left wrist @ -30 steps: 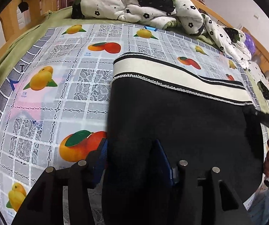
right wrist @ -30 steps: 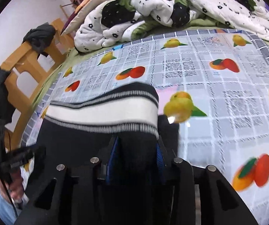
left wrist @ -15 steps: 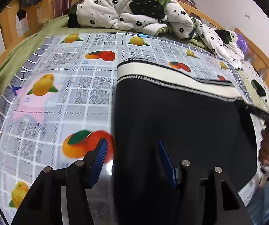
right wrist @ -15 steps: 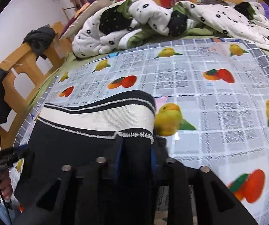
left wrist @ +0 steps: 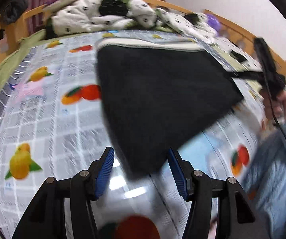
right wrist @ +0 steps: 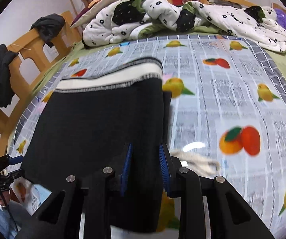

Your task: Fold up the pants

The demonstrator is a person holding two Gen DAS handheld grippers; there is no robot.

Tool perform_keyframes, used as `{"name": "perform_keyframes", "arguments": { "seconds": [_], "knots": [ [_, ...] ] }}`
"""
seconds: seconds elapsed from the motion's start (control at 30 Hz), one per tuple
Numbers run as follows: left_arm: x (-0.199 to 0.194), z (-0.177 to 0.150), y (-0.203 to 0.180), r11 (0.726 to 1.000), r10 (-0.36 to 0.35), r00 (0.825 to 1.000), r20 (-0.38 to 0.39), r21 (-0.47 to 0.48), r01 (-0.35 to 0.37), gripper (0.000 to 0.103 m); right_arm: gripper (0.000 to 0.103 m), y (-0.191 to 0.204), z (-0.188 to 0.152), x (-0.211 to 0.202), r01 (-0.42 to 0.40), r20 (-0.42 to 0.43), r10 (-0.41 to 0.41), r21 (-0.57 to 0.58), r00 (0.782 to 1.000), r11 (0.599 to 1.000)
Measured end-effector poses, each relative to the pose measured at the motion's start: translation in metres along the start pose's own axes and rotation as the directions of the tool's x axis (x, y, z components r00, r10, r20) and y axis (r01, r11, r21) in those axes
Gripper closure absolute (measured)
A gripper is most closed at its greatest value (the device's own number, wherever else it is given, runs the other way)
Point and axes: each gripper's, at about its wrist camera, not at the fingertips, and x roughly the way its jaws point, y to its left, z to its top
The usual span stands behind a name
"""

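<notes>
The black pants (right wrist: 101,123) with a cream, dark-striped waistband lie on the fruit-print cloth (right wrist: 232,103) covering the bed, waistband toward the crumpled quilt (right wrist: 182,20). The near end is raised off the cloth, probably doubled over, though motion blur in the left wrist view obscures the layers.

The right tongs (right wrist: 145,166) were clamped on the near edge of the black pants (right wrist: 103,123). Their cream waistband (right wrist: 111,77) lay beyond, a cream cord (right wrist: 196,160) just right, a quilt (right wrist: 182,22) far ahead.
</notes>
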Motion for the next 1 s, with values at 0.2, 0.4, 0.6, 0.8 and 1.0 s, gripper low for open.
{"name": "perform_keyframes", "arguments": {
  "seconds": [0.2, 0.4, 0.6, 0.8, 1.0],
  "knots": [
    [0.009, -0.018, -0.027, 0.957, 0.250, 0.967, 0.047, 0.140, -0.254, 0.049, 0.075, -0.005, -0.015, -0.010, -0.012, -0.001, 0.013, 0.031, 1.000, 0.999],
    [0.005, -0.001, -0.038, 0.955, 0.282, 0.946, 0.161, 0.046, -0.293, 0.088, 0.074, -0.008, -0.028, -0.008, -0.007, 0.011, 0.006, 0.083, 1.000, 0.997],
    [0.026, -0.015, 0.003, 0.946, 0.263, 0.964, 0.045, -0.206, -0.249, 0.089, 0.075, -0.005, -0.034, -0.003, -0.012, -0.013, 0.012, 0.056, 1.000, 0.998],
    [-0.010, -0.017, 0.005, 0.942, 0.243, 0.967, 0.074, -0.256, -0.217, 0.067, 0.075, 0.005, -0.033, -0.016, 0.035, 0.015, -0.035, -0.026, 0.999, 0.999],
    [-0.035, 0.003, -0.012, 0.955, 0.259, 0.942, 0.213, -0.200, -0.217, 0.058, 0.074, 0.025, -0.034, -0.041, 0.010, 0.131, 0.007, -0.130, 0.991, 0.991]
  ]
}}
